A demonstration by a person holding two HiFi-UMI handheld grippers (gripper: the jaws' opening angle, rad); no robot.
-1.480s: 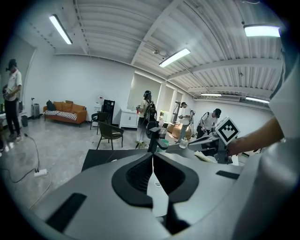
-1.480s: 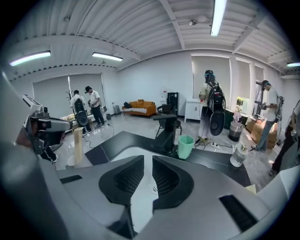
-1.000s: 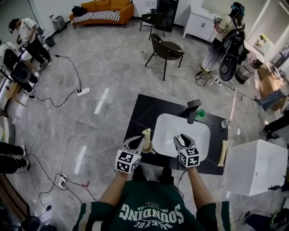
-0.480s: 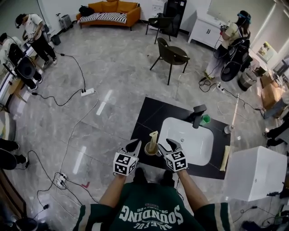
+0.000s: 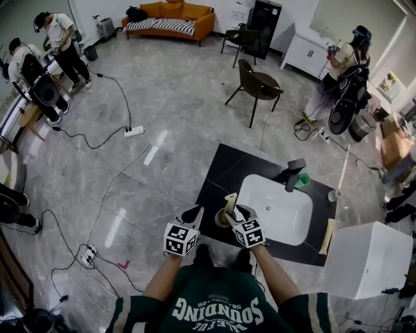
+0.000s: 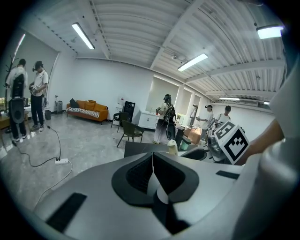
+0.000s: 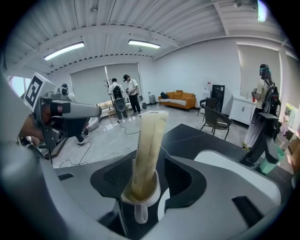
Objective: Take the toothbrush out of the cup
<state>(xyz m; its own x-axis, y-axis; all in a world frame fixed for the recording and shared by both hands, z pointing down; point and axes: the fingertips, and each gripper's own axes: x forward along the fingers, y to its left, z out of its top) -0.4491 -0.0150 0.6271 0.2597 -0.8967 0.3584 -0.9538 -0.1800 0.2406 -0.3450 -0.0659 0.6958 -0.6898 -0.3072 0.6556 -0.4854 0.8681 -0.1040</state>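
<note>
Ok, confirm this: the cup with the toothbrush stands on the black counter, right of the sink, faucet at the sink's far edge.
Wrong side: the head view shows the cup left of the sink, not right. The toothbrush in it, the black counter under it and the faucet at the far edge are as stated.

Sink basin set into the middle of the counter, with the faucet at the basin's far rim and a small container just to its right. The cup stands on the counter between the basin and the left edge, close to the near-left corner. The toothbrush stands upright in the cup. A flat strip lies along the right edge, toward the near-right corner. On the floor, a boxy unit stands off that corner, a chair beyond the far edge, and a sofa against the far wall.
</note>
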